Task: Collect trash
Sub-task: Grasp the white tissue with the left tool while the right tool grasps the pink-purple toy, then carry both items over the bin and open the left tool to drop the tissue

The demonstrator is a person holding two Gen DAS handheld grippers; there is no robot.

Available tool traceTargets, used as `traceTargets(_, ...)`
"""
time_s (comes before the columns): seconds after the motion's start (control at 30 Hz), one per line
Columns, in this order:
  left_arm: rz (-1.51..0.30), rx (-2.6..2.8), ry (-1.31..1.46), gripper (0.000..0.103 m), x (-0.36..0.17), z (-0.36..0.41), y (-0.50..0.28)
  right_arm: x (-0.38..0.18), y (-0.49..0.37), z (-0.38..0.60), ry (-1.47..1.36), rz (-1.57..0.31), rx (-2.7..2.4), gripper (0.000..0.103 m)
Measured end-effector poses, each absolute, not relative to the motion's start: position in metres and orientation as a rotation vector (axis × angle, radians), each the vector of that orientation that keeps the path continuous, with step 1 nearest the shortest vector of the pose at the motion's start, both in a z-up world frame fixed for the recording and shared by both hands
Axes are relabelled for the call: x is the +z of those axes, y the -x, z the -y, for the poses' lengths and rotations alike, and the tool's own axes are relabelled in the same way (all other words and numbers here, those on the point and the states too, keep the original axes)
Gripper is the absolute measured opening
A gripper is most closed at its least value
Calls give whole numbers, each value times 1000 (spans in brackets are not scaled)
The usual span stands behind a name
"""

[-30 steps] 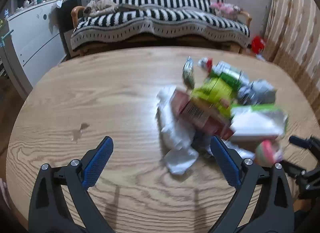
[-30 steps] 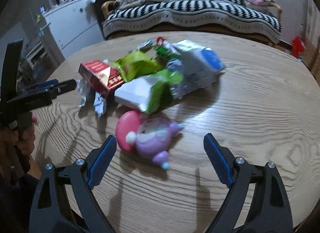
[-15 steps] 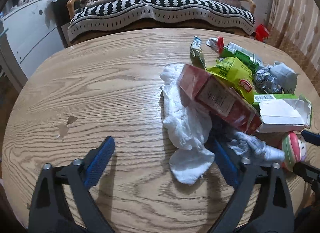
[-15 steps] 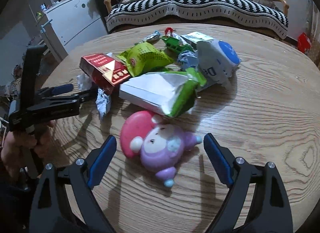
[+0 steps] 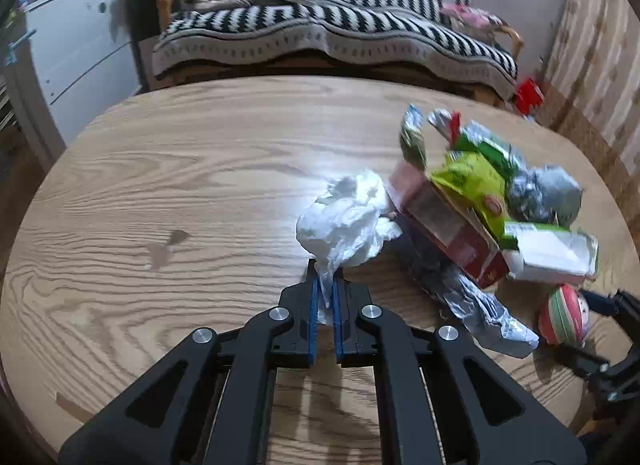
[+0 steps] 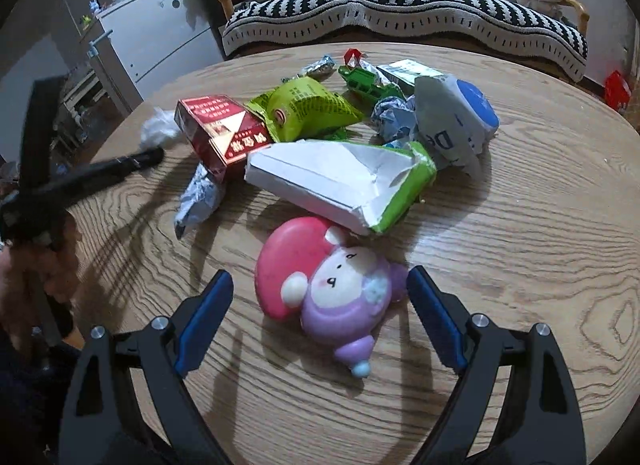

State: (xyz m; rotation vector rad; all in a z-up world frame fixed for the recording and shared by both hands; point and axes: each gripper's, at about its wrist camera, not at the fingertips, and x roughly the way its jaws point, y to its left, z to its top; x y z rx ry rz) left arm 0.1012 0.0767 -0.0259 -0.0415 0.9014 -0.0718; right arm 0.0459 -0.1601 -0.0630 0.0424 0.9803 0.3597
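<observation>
My left gripper is shut on a crumpled white tissue and holds it just left of the trash pile. The pile holds a red box, a yellow-green snack bag, a white and green carton and a crumpled clear wrapper. My right gripper is open, with a pink and purple squishy toy between its fingers on the table. The red box, green bag and carton lie beyond the toy. The tissue shows at the left.
The round wooden table has a small stain at the left. A white and blue bag and green wrappers lie at the pile's far side. A striped sofa and a white cabinet stand beyond the table.
My left gripper closed on the white tissue and lifted it away from the pile. My right gripper moved forward so the squishy toy now lies between its open fingers.
</observation>
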Motion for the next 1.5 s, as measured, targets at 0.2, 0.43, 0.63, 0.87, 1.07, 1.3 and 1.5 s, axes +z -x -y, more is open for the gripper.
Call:
traceTargets(0.2, -845, -42, 60, 5, -8, -80, -94, -65, -43, 160, 6, -975, 330, 63)
traceTargets(0.43, -751, -35, 112, 5, 26, -81, -84, -48, -20, 169, -8, -925, 370, 51)
traceTargets(0.63, -726, -115, 89, 5, 42, -41, -78, -24, 6, 194, -29, -855, 352, 50)
traceTargets(0.87, -728, -284, 9, 5, 49, 49, -64, -7, 37, 285, -127, -794, 174, 50)
traceTargets(1.07, -729, -449, -58, 5, 46, 143, -40, -1, 81, 393, -247, -748, -24, 50)
traceTargets(1.3, -744, -671, -153, 5, 36, 264, 0, -17, 161, 513, -345, -715, -293, 50)
traceTargets(1.5, -767, -867, -245, 5, 13, 371, 51, -52, 233, 606, -481, -744, -506, 51)
